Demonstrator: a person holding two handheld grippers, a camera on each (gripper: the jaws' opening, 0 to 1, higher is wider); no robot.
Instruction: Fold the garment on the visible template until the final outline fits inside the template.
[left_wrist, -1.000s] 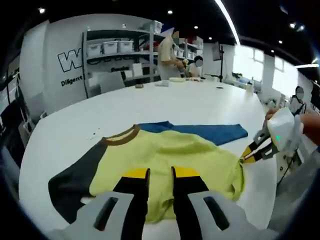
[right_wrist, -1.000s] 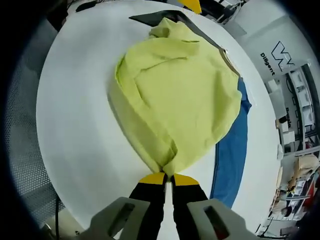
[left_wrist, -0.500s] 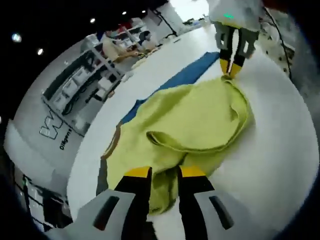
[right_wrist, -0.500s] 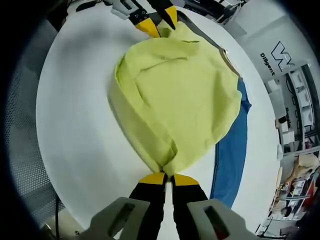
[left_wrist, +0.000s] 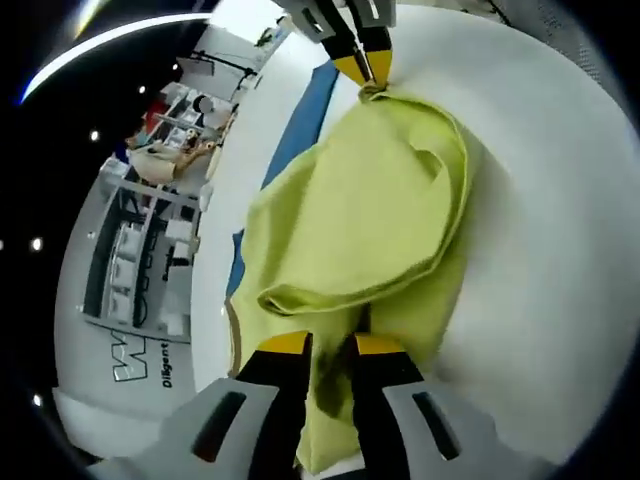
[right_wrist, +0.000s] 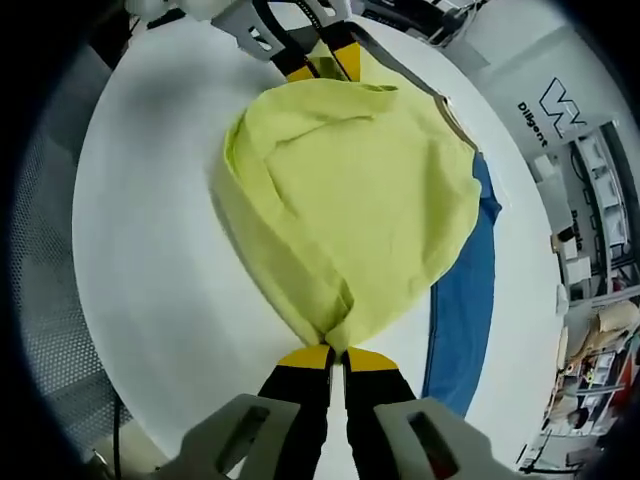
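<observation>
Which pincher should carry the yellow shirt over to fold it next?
Probably both together. The right gripper is shut on one corner of the yellow shirt; the left gripper straddles the opposite bunched edge and looks readier to lift.

Lab: storage shelving (left_wrist: 135, 255), logo wall (left_wrist: 140, 362)

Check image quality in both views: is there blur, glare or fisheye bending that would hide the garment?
Left gripper view: strongly rolled, table edge bowed, bright ceiling strip streaked, yet the yellow-green garment stays sharp. Right gripper view: evenly lit, soft shadow in the fold, white table bright without washing out the blue template; shelves at the rim are warped and soft.
</observation>
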